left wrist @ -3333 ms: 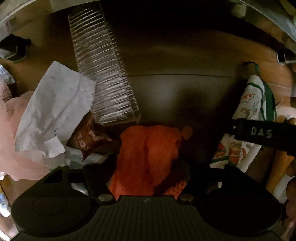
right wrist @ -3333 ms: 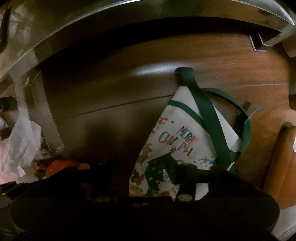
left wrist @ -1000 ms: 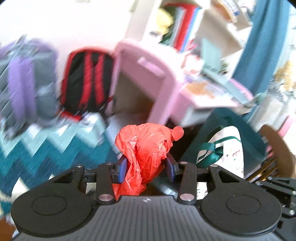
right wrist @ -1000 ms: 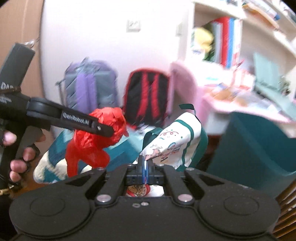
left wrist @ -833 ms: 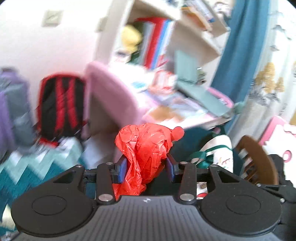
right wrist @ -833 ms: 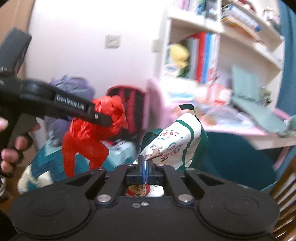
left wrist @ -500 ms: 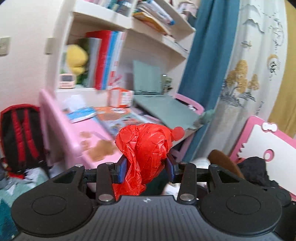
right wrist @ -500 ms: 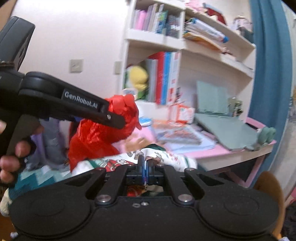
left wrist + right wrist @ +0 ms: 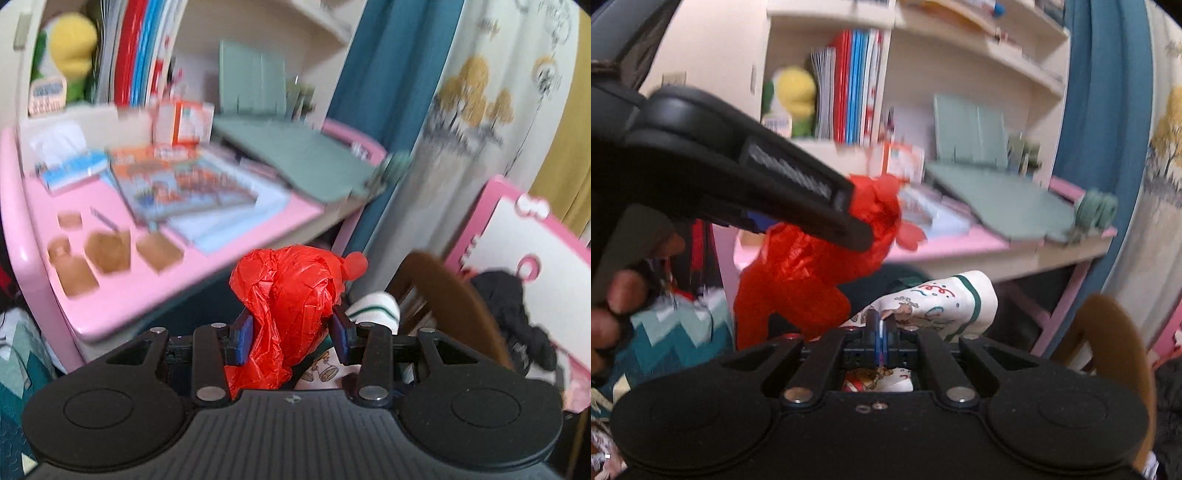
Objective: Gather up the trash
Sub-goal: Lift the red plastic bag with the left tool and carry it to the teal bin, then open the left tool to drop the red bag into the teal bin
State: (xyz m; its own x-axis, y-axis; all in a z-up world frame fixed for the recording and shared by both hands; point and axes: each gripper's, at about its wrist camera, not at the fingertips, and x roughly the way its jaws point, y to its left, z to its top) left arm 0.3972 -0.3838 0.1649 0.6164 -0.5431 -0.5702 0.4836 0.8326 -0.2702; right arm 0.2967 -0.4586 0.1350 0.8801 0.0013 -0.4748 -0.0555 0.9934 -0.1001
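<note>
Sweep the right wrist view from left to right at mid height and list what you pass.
Person's hand → crumpled red plastic bag held in the left tongs → white Christmas-print cloth bag → brown wooden chair back.

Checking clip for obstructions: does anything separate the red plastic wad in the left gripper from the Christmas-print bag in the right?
Nothing visible does. The red plastic wad, clamped in the left gripper, hangs beside the Christmas-print bag pinched by the right gripper.

Ahead of the left gripper (image 9: 291,334), a pink table (image 9: 122,306) carries brown cardboard pieces (image 9: 109,251), colourful books (image 9: 184,188), a tissue box (image 9: 70,166) and a green folder (image 9: 299,155).
</note>
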